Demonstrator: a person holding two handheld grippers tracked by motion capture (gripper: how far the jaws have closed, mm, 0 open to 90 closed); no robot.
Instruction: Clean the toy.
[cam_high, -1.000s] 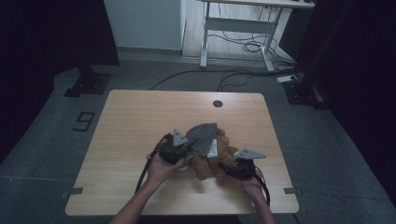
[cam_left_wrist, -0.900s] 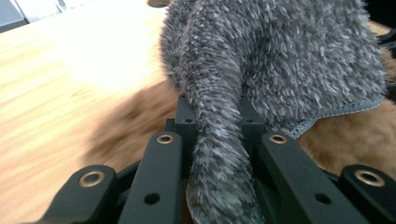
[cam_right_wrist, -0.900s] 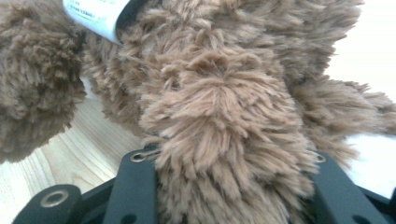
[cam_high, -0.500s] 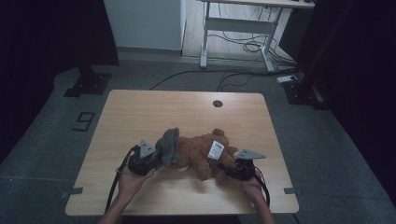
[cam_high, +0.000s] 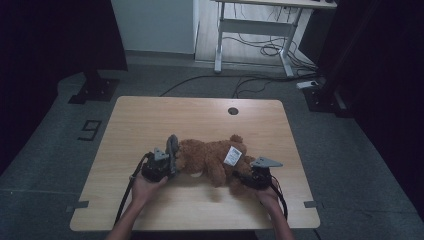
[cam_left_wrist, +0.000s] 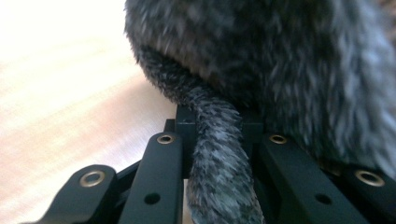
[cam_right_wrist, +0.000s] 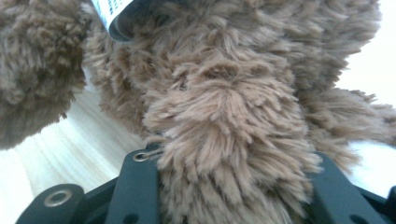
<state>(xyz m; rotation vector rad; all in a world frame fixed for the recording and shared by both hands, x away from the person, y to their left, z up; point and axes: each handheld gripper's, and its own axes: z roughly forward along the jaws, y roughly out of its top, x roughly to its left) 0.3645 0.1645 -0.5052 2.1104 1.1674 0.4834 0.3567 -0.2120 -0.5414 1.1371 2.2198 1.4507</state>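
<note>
The pale wooden bench (cam_high: 150, 125) is carrying everything here, with a small round cable hole (cam_high: 233, 111) lying near its far edge. Across the near middle of the bench a brown teddy bear (cam_high: 212, 160) is lying on its side, stretching between the two hands. A white label (cam_high: 232, 155) is sticking up from its fur toward the right end; in the right gripper view the same label (cam_right_wrist: 109, 14) is showing at the top edge. At the bear's left end a piece of grey furry fabric (cam_high: 172, 152) is standing up against the brown plush.

The left hand-held gripper (cam_high: 167, 167) is sitting just beside the bear's left end, and in the left gripper view its jaws are pinching tight on a narrow strip of the grey furry fabric (cam_left_wrist: 219, 154), which is running down between them while the rest is bulging above.

The right hand-held gripper (cam_high: 242, 179) is resting at the bear's right end, low on the bench. In the right gripper view its jaws are standing partly apart and gripping a thick brown limb of the teddy bear (cam_right_wrist: 233, 140), the plush bulging out between them.
</note>
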